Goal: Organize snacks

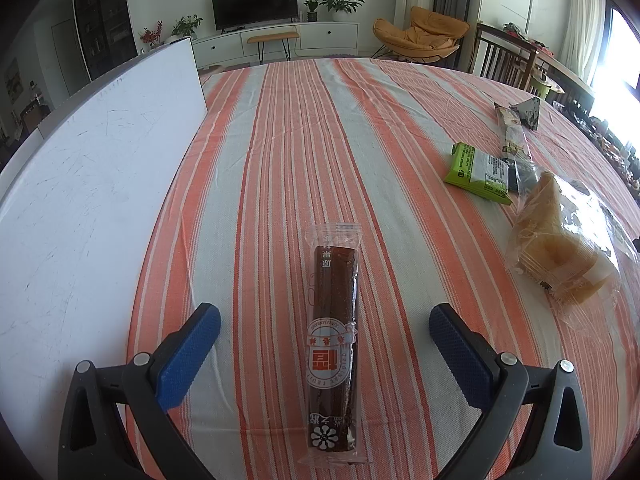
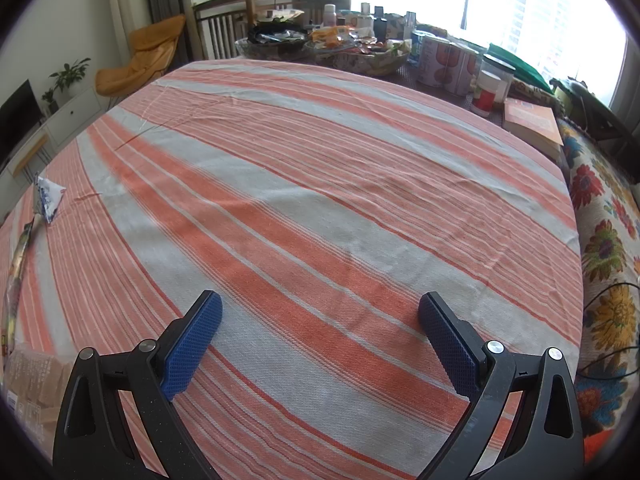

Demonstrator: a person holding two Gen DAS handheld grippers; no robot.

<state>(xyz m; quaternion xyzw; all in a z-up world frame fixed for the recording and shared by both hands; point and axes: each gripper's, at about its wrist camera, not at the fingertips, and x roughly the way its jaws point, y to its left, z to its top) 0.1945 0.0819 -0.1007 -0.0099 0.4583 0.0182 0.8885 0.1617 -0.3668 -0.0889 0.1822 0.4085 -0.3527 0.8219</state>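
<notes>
A long dark-brown fruit bar in a clear wrapper (image 1: pixel 333 344) lies lengthwise on the striped cloth, between the blue pads of my left gripper (image 1: pixel 324 332), which stands open and apart from it. To the right lie a green packet (image 1: pixel 478 174), a long thin snack stick (image 1: pixel 512 136), a triangular packet (image 1: pixel 530 114) and a clear bag of yellow pastries (image 1: pixel 560 248). My right gripper (image 2: pixel 320 324) is open over bare cloth with nothing between its fingers. The triangular packet (image 2: pixel 48 196) and the stick (image 2: pixel 18 264) show at its far left.
A white board (image 1: pixel 92 184) lies on the table's left side. The orange-and-grey striped cloth (image 2: pixel 320 184) covers the table. Bowls, cans and jars (image 2: pixel 440 60) crowd the far edge, with an orange book (image 2: pixel 532 124) and a floral cloth (image 2: pixel 608 240) on the right.
</notes>
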